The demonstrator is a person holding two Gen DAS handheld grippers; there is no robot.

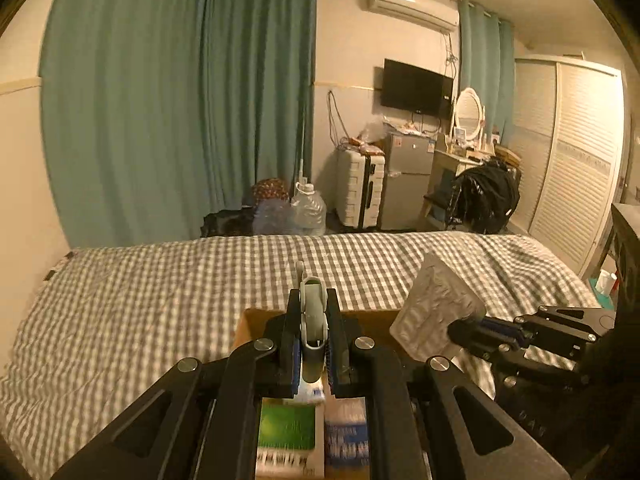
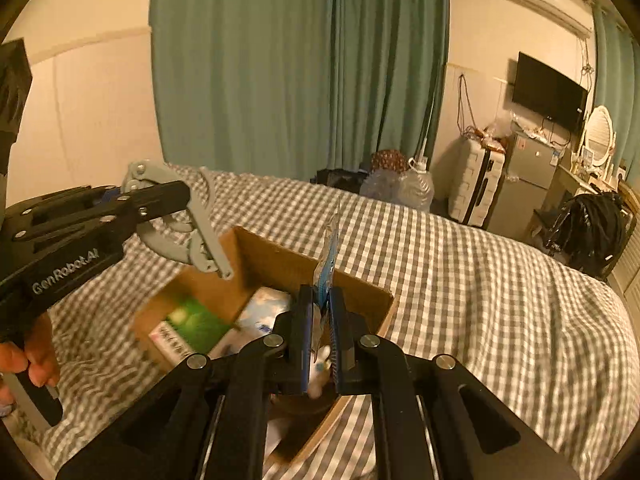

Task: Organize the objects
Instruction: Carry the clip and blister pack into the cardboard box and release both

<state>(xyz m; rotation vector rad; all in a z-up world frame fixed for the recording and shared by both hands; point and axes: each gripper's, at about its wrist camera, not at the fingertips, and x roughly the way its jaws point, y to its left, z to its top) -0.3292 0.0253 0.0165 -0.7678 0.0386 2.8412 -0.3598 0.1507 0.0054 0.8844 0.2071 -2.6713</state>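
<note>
An open cardboard box (image 1: 252, 320) (image 2: 276, 254) sits on the checked bed sheet. Inside lie a green packet (image 1: 286, 426) (image 2: 196, 324) and a blue-and-white packet (image 1: 346, 436) (image 2: 266, 306). My left gripper (image 1: 313, 322) (image 2: 180, 200) is shut on a grey plastic hinged tool (image 1: 312, 294) (image 2: 200, 236), held above the box's left side. My right gripper (image 2: 320, 316) (image 1: 466, 326) is shut on a silver foil blister pack (image 1: 434, 312) (image 2: 328, 264), which stands upright over the box's right half and shows edge-on in the right wrist view.
The grey-and-white checked bed (image 1: 140, 312) (image 2: 480, 300) spreads around the box. A hand (image 2: 24, 360) grips the left tool's handle. Beyond the bed stand water jugs (image 1: 308, 210), a white suitcase (image 1: 360, 188), a small fridge (image 1: 408, 180) and a louvred wardrobe (image 1: 576, 160).
</note>
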